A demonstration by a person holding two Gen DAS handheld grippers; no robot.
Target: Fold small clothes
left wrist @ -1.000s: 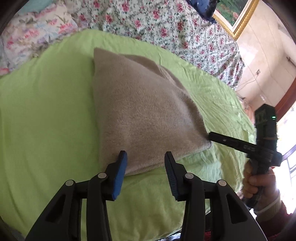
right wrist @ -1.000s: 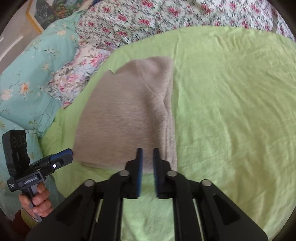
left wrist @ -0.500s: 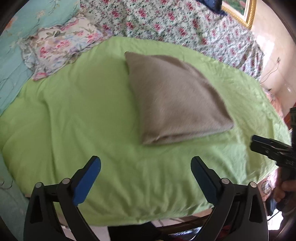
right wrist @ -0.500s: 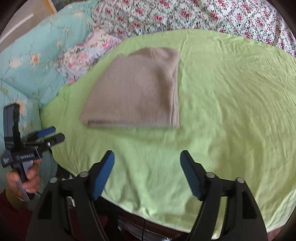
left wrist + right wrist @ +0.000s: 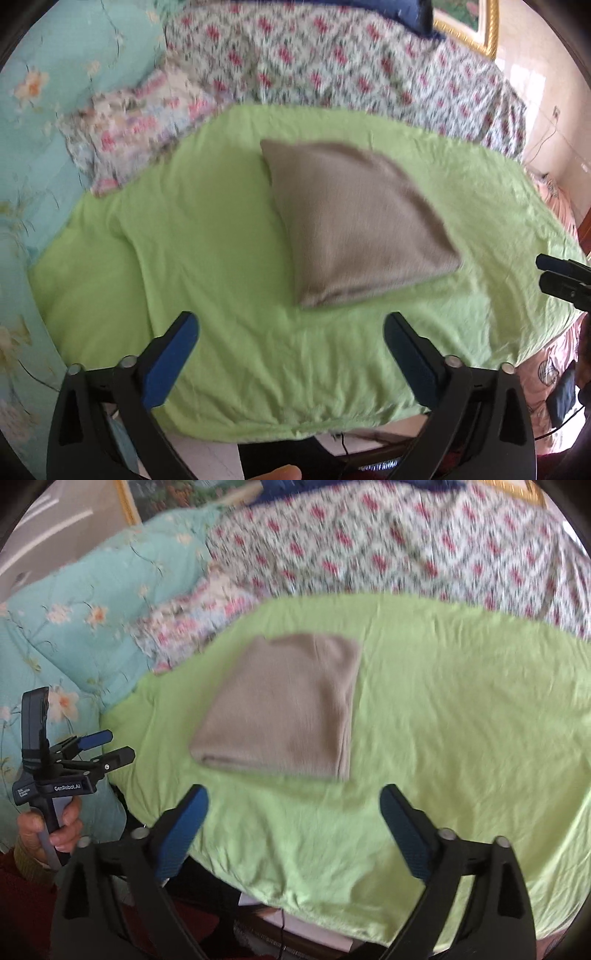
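A folded beige knit garment (image 5: 354, 225) lies flat on the green sheet (image 5: 207, 236); it also shows in the right wrist view (image 5: 284, 705). My left gripper (image 5: 291, 332) is wide open and empty, held back over the sheet's near edge, clear of the garment. It shows at the left of the right wrist view (image 5: 107, 749), open. My right gripper (image 5: 293, 806) is wide open and empty, also back from the garment. It shows at the right edge of the left wrist view (image 5: 554, 273).
The green sheet (image 5: 461, 720) covers a bed. A floral quilt (image 5: 332, 62) lies behind it, a teal quilt (image 5: 81, 627) and a small floral pillow (image 5: 140, 122) to the left. The bed's front edge and the floor are just below the grippers.
Both grippers let go of the garment's near edge, opened wide and pulled back from it. The garment stays folded on the sheet.
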